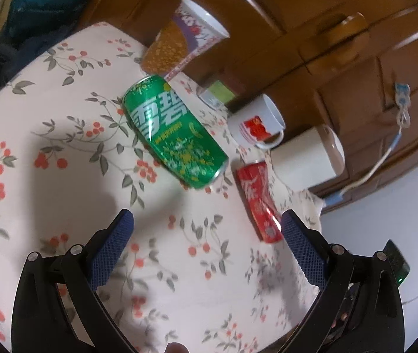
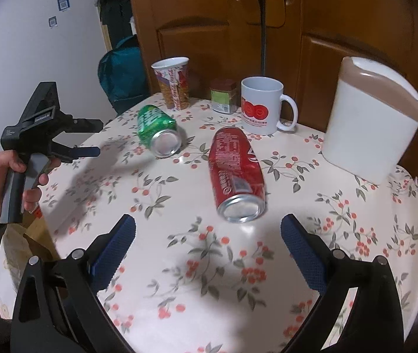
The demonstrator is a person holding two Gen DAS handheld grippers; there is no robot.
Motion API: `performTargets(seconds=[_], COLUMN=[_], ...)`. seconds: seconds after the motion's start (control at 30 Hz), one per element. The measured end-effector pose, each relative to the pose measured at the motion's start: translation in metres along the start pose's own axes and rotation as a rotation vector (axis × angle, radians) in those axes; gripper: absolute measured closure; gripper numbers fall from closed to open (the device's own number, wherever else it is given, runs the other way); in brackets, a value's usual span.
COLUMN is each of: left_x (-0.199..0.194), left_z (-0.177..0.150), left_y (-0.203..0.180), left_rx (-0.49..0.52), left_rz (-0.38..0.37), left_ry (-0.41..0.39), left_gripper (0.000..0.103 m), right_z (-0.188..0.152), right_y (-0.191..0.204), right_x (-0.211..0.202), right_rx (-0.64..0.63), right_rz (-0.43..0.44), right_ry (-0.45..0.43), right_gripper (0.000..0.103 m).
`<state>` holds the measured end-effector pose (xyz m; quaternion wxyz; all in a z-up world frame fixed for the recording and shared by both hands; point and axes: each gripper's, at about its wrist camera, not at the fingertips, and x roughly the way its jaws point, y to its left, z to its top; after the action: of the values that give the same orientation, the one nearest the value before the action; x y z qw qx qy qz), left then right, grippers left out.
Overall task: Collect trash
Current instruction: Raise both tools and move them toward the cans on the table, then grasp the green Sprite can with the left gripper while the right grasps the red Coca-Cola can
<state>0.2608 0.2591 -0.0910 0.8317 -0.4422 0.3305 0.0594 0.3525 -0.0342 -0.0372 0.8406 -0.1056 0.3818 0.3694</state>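
Now poised over two fallen cans, both tools spread wide and empty.

Lying on its side in front of the right gripper (image 2: 208, 236): red cola can (image 2: 235, 173), slightly dented, shiny base toward the camera. Further left, beyond the left gripper (image 1: 207, 232): green Sprite can (image 1: 173, 135), also toppled. Likely to roll off the floral tablecloth (image 2: 356, 250) if nudged sideways; could bump the white mug (image 2: 263, 106).

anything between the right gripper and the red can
Nothing: in the right wrist view only bare floral tablecloth lies between the open right gripper and the red can lying on its side.
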Motion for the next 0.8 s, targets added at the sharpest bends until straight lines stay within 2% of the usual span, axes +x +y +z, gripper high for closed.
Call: performTargets(seconds=[0.13, 0.33, 0.57, 0.8], left_x=[0.014, 0.033, 0.049, 0.067], left_z=[0.011, 0.03, 0.048, 0.064], left_y=[-0.001, -0.001, -0.003, -0.009], left_rx=[-0.026, -0.085, -0.15, -0.174], left_rz=[-0.012, 0.009, 0.074, 0.189], left_ry=[0.013, 0.023, 0.043, 0.073], left_gripper=[0.006, 0.006, 0.006, 0.006], right_z=[0.012, 0.025, 0.035, 0.039], right_y=[-0.008, -0.018, -0.025, -0.033], right_x=[0.017, 0.046, 0.073, 0.098], right_rx=[0.02, 0.031, 0.029, 0.052], right_rz=[0.015, 0.019, 0.022, 0.031], right_ry=[0.023, 0.075, 0.123, 0.159], right_gripper=[0.005, 0.005, 0.005, 0.005])
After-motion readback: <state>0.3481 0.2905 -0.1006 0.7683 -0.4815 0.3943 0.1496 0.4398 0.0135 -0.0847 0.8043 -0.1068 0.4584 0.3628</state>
